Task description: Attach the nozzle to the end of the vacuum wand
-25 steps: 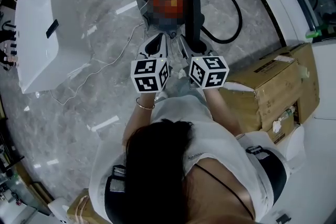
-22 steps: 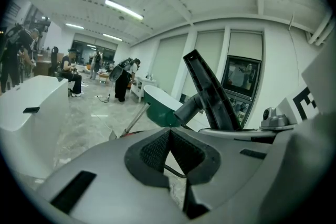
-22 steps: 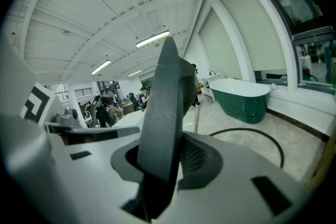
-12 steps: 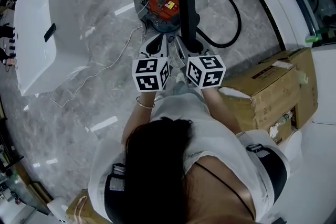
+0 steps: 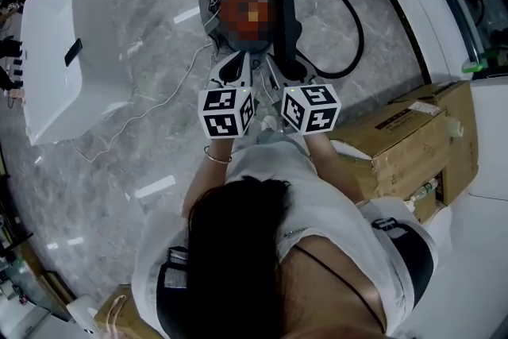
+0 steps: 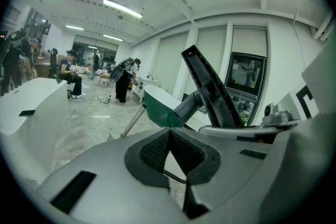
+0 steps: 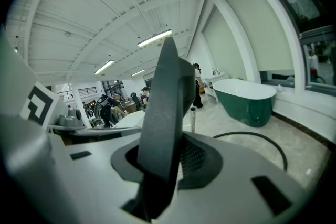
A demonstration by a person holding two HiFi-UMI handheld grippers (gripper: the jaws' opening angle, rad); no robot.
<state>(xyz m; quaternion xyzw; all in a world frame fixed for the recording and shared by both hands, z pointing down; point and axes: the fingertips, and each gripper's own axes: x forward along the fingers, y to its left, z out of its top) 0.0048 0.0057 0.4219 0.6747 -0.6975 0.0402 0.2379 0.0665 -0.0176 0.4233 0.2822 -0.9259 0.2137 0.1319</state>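
Right tongs (image 7: 167,161) pinching the nozzle (image 5: 279,4) and left tongs (image 6: 169,138), pressed together, have drifted closer to the vacuum canister (image 5: 216,12)

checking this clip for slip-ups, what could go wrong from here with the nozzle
1. The right gripper grips the nozzle near one end, so its long free part could pivot or slip when pressed onto the wand.
2. The left gripper is shut on nothing, so the thin, leaning wand is unsteadied and may get pushed aside.
3. The hose loops on the floor nearby and could snag.
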